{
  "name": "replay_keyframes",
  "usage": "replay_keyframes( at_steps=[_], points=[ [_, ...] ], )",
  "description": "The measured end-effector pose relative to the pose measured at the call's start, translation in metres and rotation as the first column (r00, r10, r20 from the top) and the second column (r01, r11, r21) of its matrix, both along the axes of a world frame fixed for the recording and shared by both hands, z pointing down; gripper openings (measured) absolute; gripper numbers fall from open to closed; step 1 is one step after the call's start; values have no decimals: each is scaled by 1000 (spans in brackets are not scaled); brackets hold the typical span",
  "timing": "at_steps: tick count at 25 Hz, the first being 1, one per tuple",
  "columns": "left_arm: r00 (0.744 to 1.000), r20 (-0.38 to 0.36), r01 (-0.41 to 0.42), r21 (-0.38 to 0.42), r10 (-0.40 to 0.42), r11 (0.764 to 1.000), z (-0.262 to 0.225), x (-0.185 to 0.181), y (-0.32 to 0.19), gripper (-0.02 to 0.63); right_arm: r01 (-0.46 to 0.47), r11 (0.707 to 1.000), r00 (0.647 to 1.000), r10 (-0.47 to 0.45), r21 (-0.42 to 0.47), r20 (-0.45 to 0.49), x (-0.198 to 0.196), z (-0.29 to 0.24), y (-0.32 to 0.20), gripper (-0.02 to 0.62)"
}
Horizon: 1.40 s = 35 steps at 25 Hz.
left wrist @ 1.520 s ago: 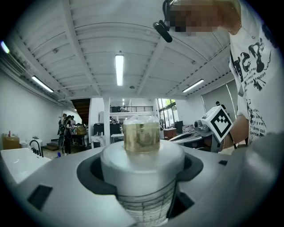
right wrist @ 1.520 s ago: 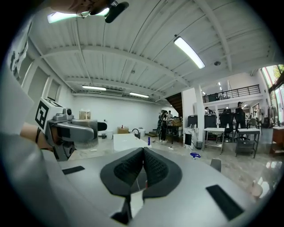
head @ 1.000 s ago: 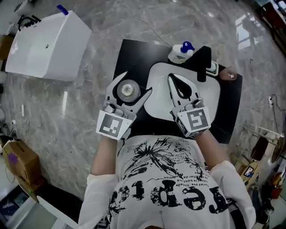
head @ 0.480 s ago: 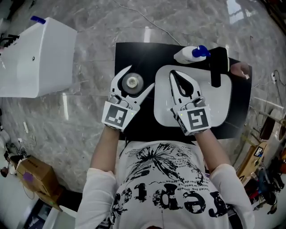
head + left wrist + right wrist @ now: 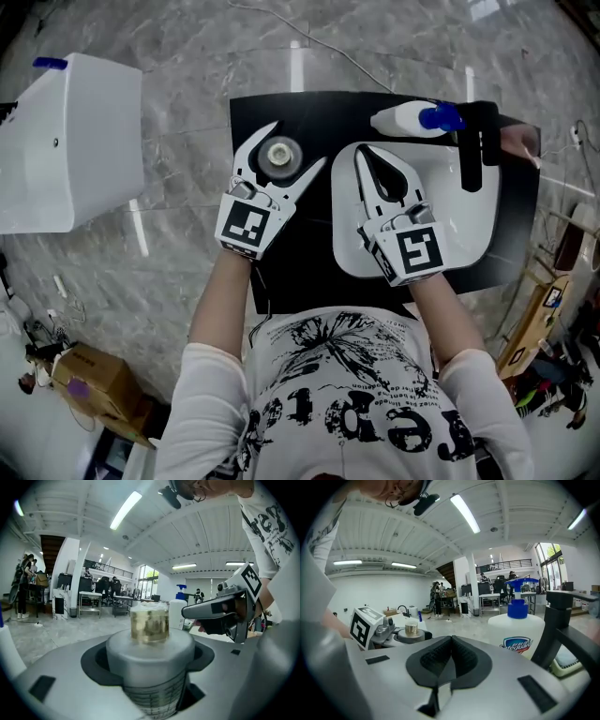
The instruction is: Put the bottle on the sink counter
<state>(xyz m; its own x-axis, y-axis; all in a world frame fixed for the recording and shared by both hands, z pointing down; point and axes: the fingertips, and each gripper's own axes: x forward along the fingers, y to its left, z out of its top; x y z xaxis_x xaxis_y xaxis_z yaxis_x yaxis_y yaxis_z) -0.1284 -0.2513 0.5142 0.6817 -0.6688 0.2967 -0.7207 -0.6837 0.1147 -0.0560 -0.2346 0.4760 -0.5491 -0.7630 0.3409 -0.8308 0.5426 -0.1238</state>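
Floor (image 5: 187,56): grey marble on every side of the stand; a white box (image 5: 66,141) stands on it, far left.
Worktop (image 5: 300,262): black sink counter, directly ahead of the person.
Sink basin (image 5: 469,225): white, set into the right part of the worktop; a black faucet (image 5: 480,141) stands at its far right rim.
Left claw (image 5: 295,145): over the bare left part of the worktop, just left of the basin; jaws clamped on the bottle.
Right claw (image 5: 366,155): over the left part of the basin; jaws pressed together, nothing between them.
White detergent bottle (image 5: 403,119): blue cap, at the far edge of the worktop, beside the faucet.
Bottle (image 5: 278,157): grey collar with a gold top, printed graduations on the body; upright between the left jaws, above the worktop left of the basin. No view shows whether its base touches the surface.
Step in hand (judged): placement of the bottle on the worktop.
Procedure (advised): keep the bottle vertical; lower straight down onto bare black surface, away from the basin rim; open the jaws only once the base sits flat; withdraw towards the near side so neither jaw clips the collar.
Risk: early release or a tilted base can tip the bottle towards the basin.
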Motion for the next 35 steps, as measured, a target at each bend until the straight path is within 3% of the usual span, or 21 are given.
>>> replay_keyframes(
  at_steps=[8, 18, 25, 31, 35],
  points=[
    [998, 23, -60, -25, 60, 998, 18, 13, -7, 350, -26, 999, 998, 27, 26, -53, 7, 10, 1, 15],
    [983, 160, -82, -65, 92, 995, 35, 19, -5, 351, -9, 999, 999, 11, 52, -45, -1, 3, 4, 15],
    [981, 170, -80, -83, 93, 993, 38, 22, -4, 351, -28, 999, 999, 28, 31, -26, 13, 6, 7, 15],
    [982, 173, -49, -162, 77, 986, 42, 16, 3, 351, -11, 1000, 1000, 11, 24, -26, 17, 4, 11, 15],
    [977, 192, -56, -170, 88, 984, 43, 13, 11, 351, 0, 1000, 999, 1, 16, -32, 13, 4, 14, 15]
  ],
)
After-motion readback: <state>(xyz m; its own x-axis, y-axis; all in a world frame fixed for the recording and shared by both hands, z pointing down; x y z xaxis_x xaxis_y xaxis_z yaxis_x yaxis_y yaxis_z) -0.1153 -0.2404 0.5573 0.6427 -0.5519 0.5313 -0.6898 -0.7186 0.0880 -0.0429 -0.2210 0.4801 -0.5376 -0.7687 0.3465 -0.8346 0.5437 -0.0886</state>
